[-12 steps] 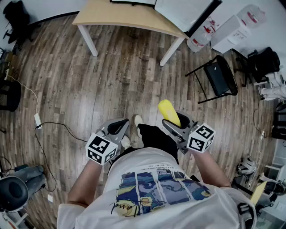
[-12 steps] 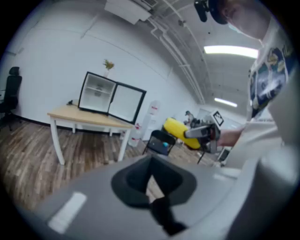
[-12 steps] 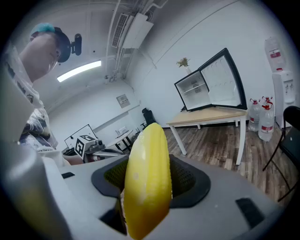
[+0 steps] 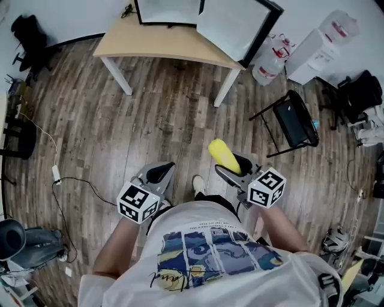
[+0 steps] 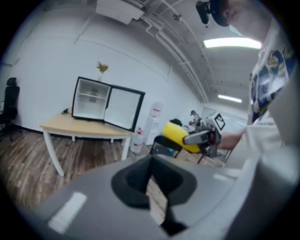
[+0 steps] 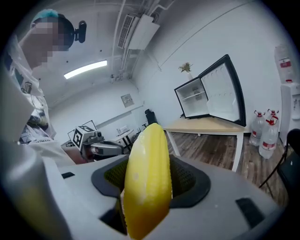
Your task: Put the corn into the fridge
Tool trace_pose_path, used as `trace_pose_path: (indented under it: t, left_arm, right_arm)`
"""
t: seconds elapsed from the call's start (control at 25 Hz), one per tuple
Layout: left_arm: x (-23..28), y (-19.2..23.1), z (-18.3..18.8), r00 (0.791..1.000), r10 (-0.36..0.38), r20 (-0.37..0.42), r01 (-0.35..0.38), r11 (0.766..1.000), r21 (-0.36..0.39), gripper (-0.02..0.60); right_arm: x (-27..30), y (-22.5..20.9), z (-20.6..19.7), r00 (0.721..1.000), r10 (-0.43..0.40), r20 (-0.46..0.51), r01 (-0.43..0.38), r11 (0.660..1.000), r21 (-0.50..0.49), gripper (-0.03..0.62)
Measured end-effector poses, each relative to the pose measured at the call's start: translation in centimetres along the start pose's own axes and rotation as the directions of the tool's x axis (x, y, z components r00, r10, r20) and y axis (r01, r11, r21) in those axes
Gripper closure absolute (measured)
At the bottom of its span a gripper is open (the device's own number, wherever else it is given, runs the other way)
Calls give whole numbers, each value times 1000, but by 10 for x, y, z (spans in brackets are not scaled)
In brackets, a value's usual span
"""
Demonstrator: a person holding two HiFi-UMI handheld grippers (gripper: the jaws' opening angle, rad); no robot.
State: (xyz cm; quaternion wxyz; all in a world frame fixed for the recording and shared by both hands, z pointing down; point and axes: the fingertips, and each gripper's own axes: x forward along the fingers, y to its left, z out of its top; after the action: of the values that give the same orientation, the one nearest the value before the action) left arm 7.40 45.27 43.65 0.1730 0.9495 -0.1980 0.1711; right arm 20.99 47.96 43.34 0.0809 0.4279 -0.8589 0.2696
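Observation:
A yellow corn cob (image 4: 223, 154) sticks out forward from my right gripper (image 4: 233, 166), which is shut on it. In the right gripper view the corn (image 6: 146, 178) fills the space between the jaws. My left gripper (image 4: 161, 172) is held at the same height to the left, shut with nothing in it; in its own view the jaws (image 5: 151, 176) meet. The small black fridge (image 4: 168, 11) stands on a wooden table (image 4: 162, 43) ahead of me, with its door (image 4: 237, 24) swung open to the right and its white shelves (image 6: 197, 101) showing.
A black folding chair (image 4: 294, 117) stands to the right of the table. Water bottles (image 4: 270, 57) and a white dispenser (image 4: 312, 42) sit beyond it. A cable with a power strip (image 4: 57, 174) lies on the wooden floor at left, near dark furniture (image 4: 18, 135).
The table sits lower in the head view and the open fridge on it has come into sight. Both grippers keep their places in front of my body, the corn still in the right one.

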Motion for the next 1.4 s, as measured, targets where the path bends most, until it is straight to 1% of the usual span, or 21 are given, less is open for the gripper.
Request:
trace_pose_path:
  t: [0.12,0.28,0.44,0.6,0.72,0.88,1.04,1.12,1.28,1.4]
  left_arm:
    - [36,-5,25,1000,14,17,-14,1000,5,572]
    - [64,-4,51,998,49,39,-50,998,23,572]
    - [74,5,54,997,76,13,-76,997,-5,572]
    - [82,33,59,997,80,14,-80,997,-13,572]
    - [89,60,67,998,57,39,-57,998,-5,572]
    - [95,108,85,997,4,79,-4,1000,5,572]
    - [83,163,111,997,-36,74,35,999,21,572]
    - [73,188,123,995,-53,84,51,998,33,572]
    - [43,245,129,994,-51,100,47,998,39,572]
    - [19,288,128,994,-20,104,15,999,49,572]
  right_arm:
    - [-4,-35,11,1000,11,-1,-11,1000,-6,347]
    - [1,-74,26,1000,14,-22,-15,998,-58,347]
    - [16,-99,38,999,18,-32,-20,997,-68,347]
    - [44,-117,60,1000,12,-17,-14,996,-85,346]
    - [70,-129,75,1000,-15,-11,14,995,-100,347]
    - [105,-142,99,997,-79,-9,77,991,-107,346]
    - [155,-147,133,992,-128,-18,126,987,-99,347]
    - [179,-150,150,988,-150,-28,146,984,-103,346]
    - [232,-149,182,983,-179,-33,175,979,-108,347]
    - [272,-152,210,981,-194,-27,189,975,-119,347]
